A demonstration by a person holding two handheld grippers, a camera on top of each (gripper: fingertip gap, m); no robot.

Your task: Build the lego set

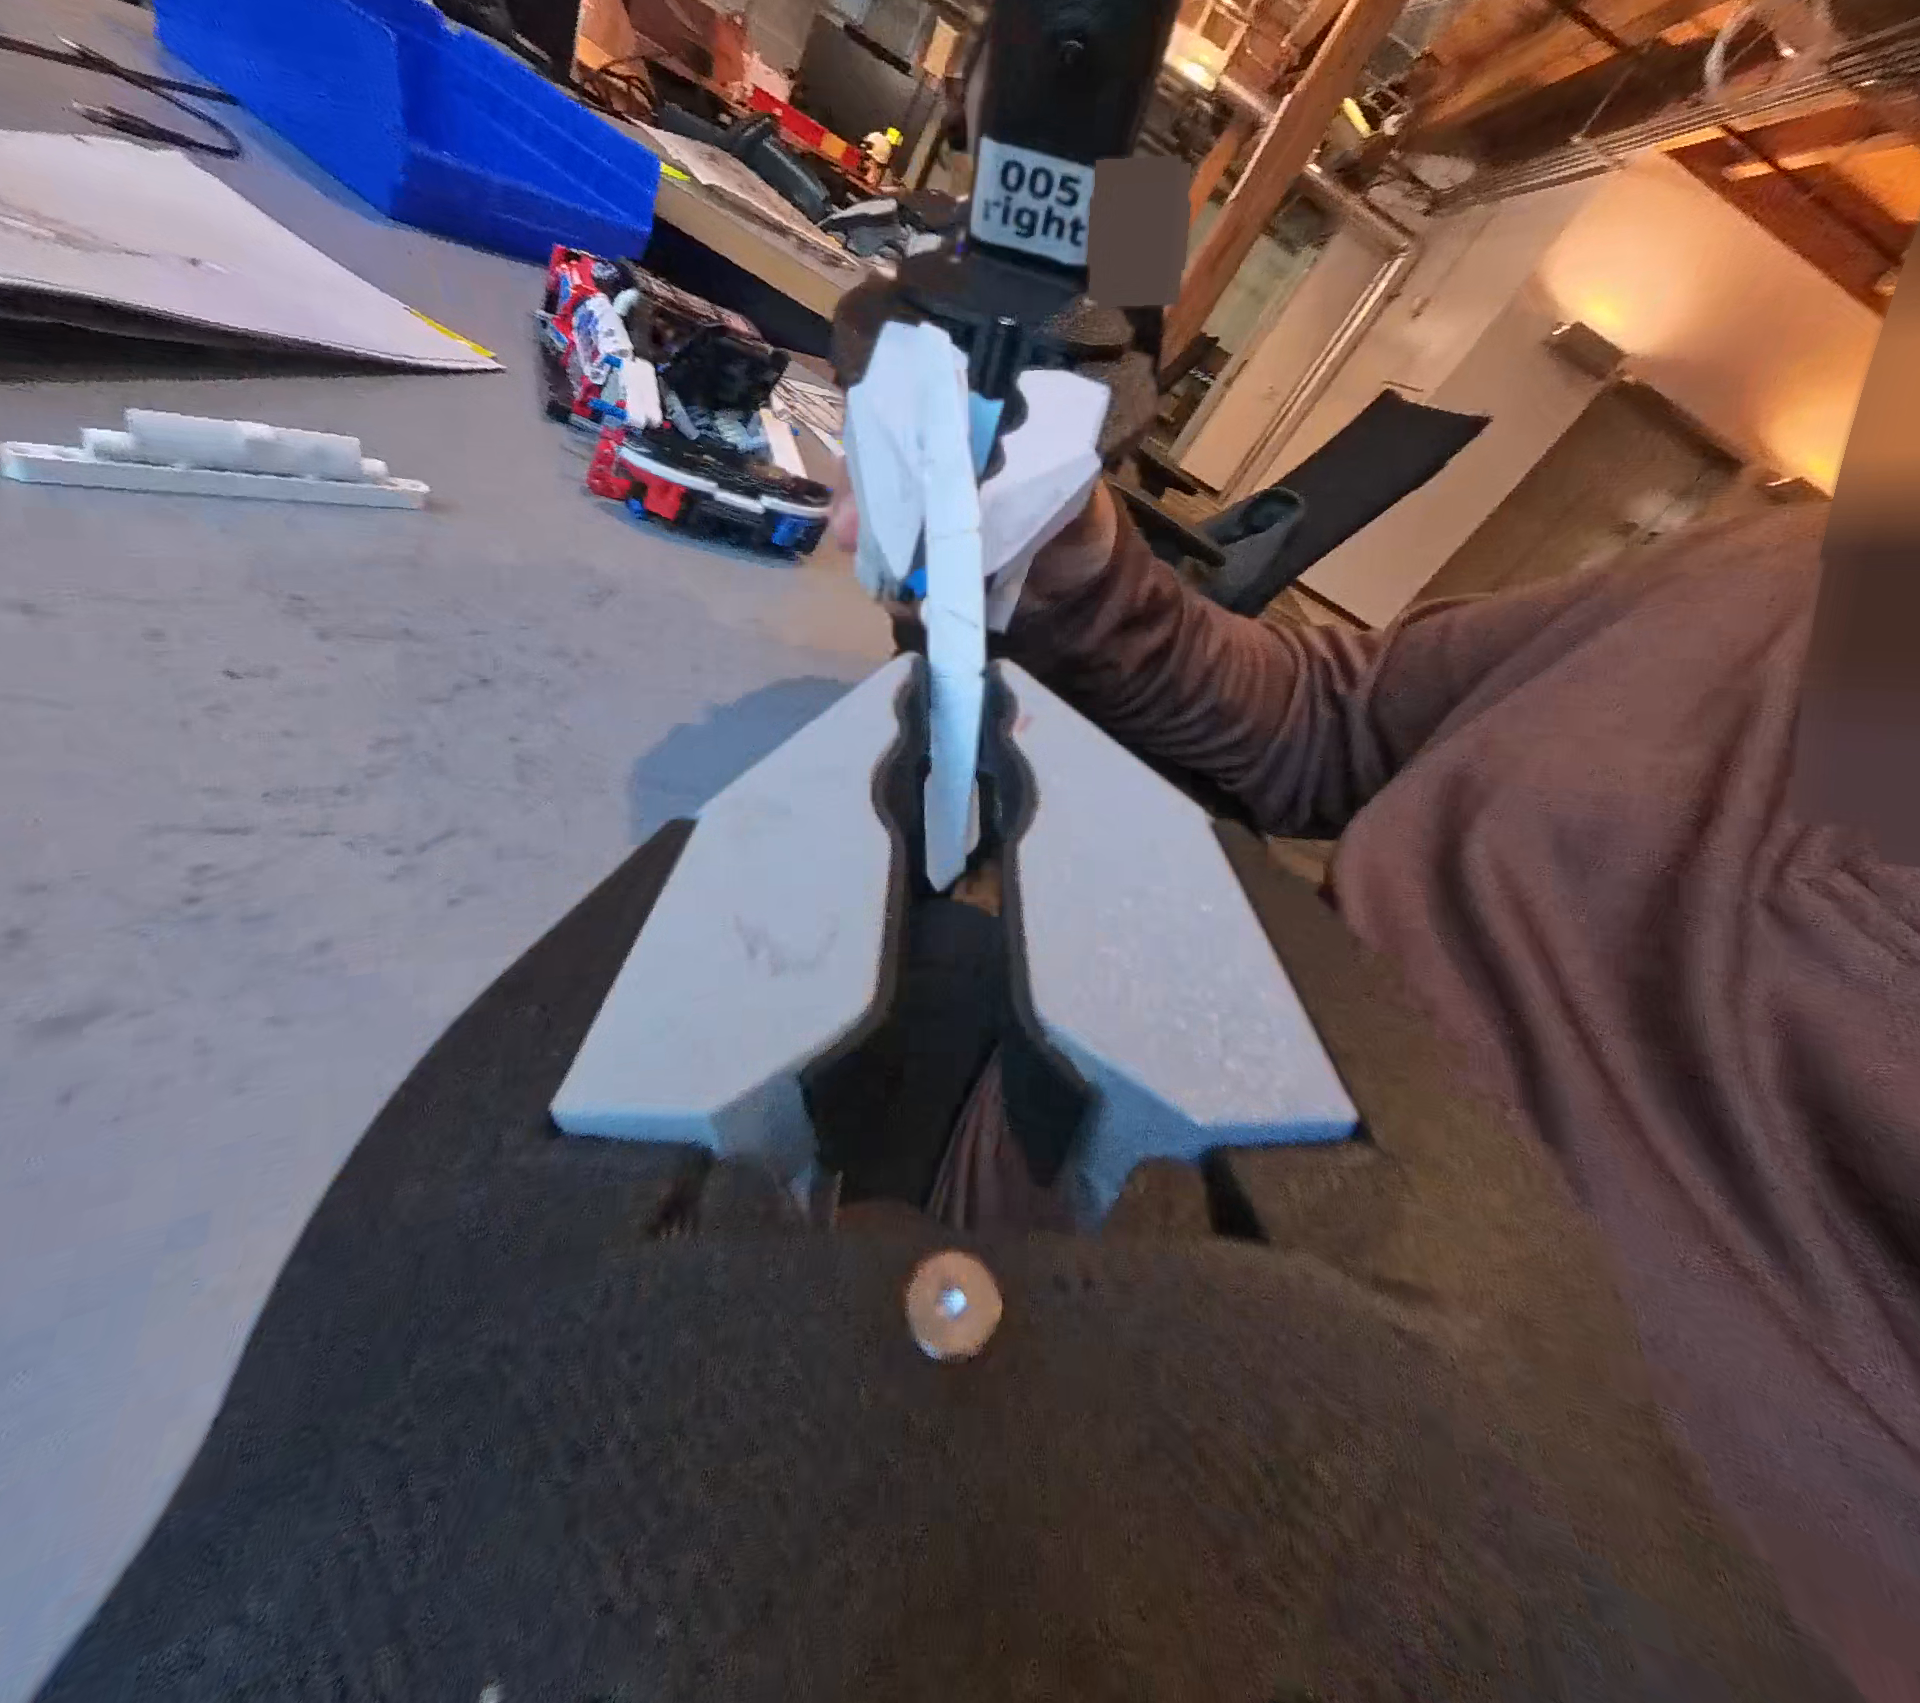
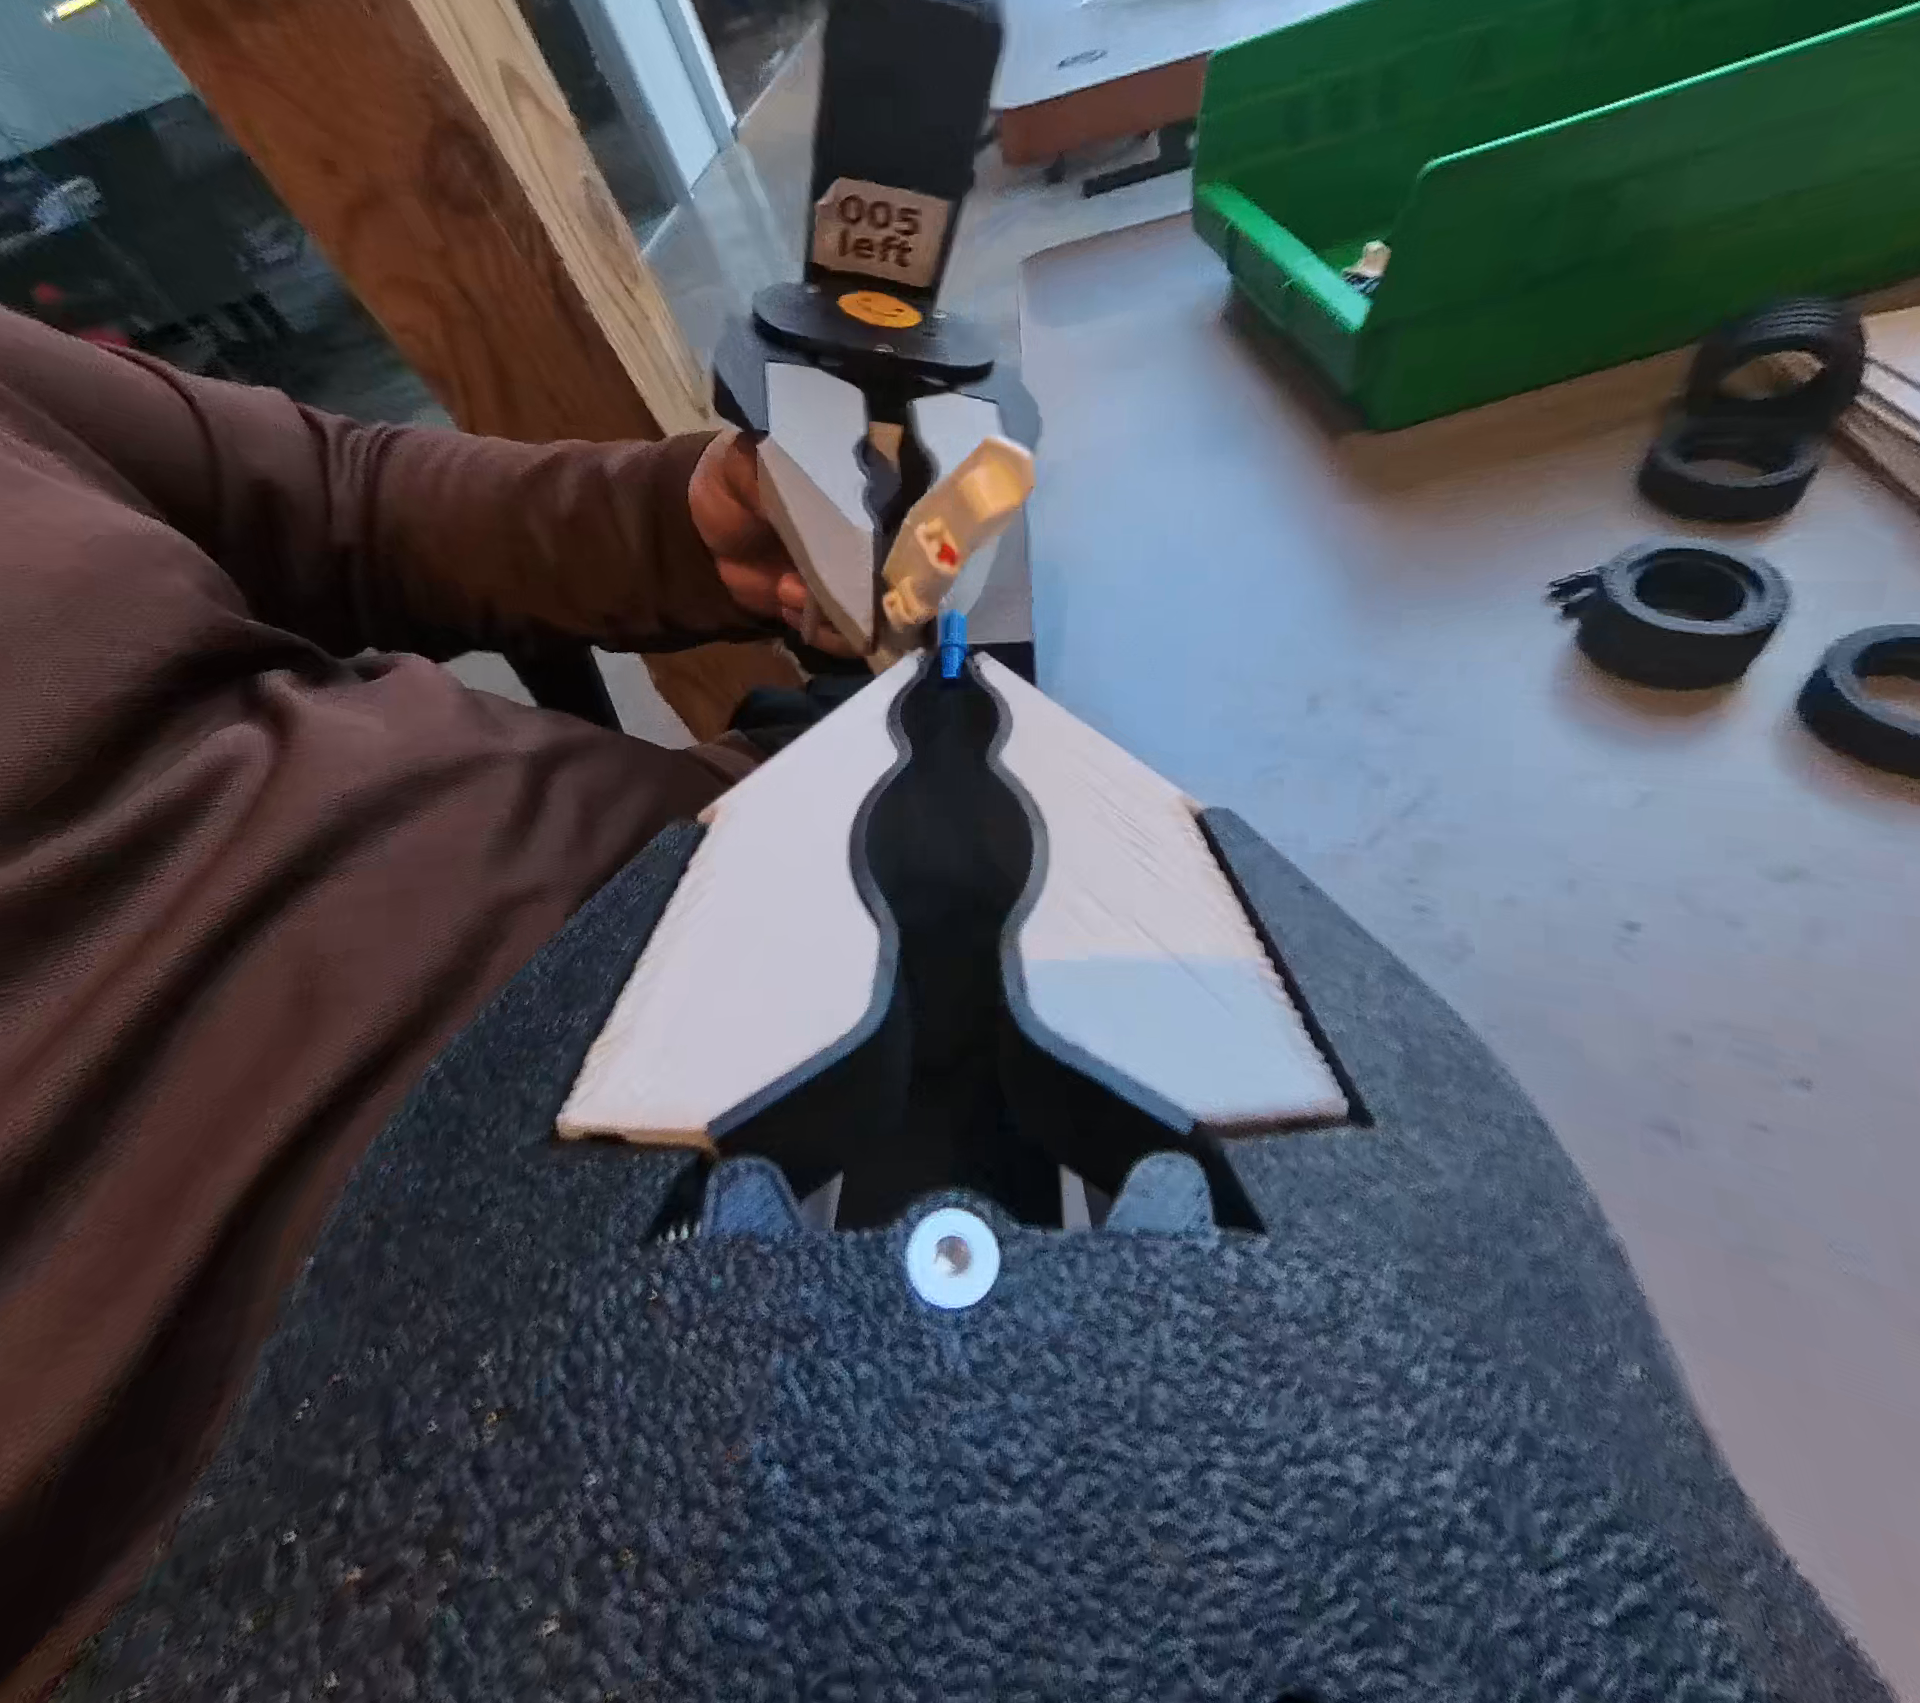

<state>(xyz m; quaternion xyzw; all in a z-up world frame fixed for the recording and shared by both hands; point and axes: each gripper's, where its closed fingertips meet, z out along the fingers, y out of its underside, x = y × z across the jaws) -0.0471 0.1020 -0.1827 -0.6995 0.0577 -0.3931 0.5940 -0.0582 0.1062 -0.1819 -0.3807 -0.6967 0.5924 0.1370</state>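
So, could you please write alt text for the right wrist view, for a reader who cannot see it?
The right gripper pinches a small blue pin at its fingertips, facing the left gripper, which holds a white lego piece. Beyond, a grey table carries a green bin and black tyres.

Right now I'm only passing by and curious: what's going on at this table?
A person holds a two-finger gripper in each hand above the table. The left gripper is shut on a long white lego piece; the right gripper pinches a small blue pin, held close to that piece. They face each other, apparently to join the parts. A partly built lego car, black tyres and a green bin wait nearby.
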